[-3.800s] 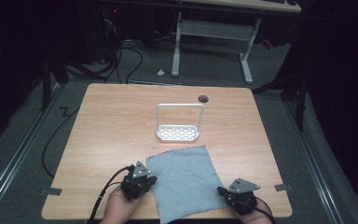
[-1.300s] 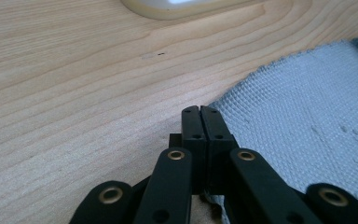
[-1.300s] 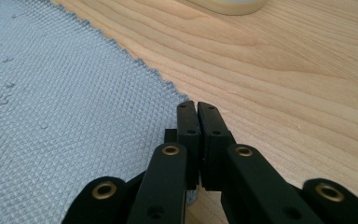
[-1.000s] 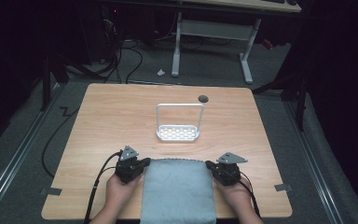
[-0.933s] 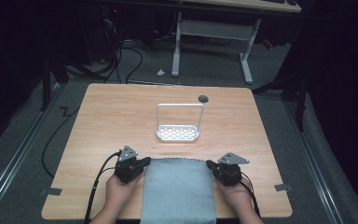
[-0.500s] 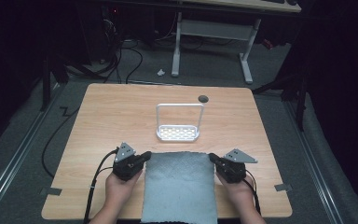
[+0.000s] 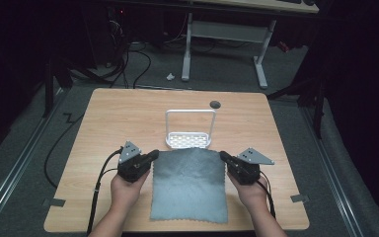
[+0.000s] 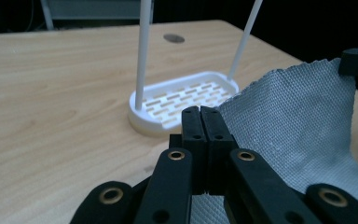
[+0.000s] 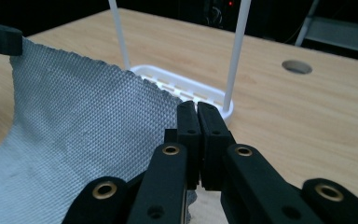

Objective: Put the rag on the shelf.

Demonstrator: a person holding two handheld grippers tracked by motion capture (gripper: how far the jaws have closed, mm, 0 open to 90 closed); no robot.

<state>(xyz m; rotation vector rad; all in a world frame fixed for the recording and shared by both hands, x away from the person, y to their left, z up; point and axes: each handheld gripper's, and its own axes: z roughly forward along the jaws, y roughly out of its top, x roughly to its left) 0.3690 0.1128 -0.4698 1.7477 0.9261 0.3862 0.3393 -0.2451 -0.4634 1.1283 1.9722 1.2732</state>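
A grey woven cloth [image 7: 189, 182] lies spread on the wooden table [image 7: 103, 123], its far edge lifted. My left gripper [image 7: 152, 155] is shut on the cloth's far left corner, and my right gripper [image 7: 224, 156] is shut on its far right corner. In the left gripper view the jaws [image 8: 200, 116] are pressed together with the cloth [image 8: 289, 116] stretching off to the right. In the right gripper view the gripper [image 9: 197, 112] pinches the cloth [image 9: 74, 116], which hangs away to the left. A white rack [image 7: 189, 139] with a tall hoop handle stands just beyond the cloth's far edge.
A round cable hole [image 7: 215, 104] sits in the table near its far edge. Bare wood extends left, right and beyond the rack. Black cables [image 7: 98, 187] trail from the grippers toward the front edge. A desk frame [image 7: 227, 29] stands on the floor behind.
Both grippers have carried the cloth's far edge forward, toward the white rack, and the cloth now reaches the rack's base. Earlier still, the cloth lay skewed and the grippers were nearer the front edge.
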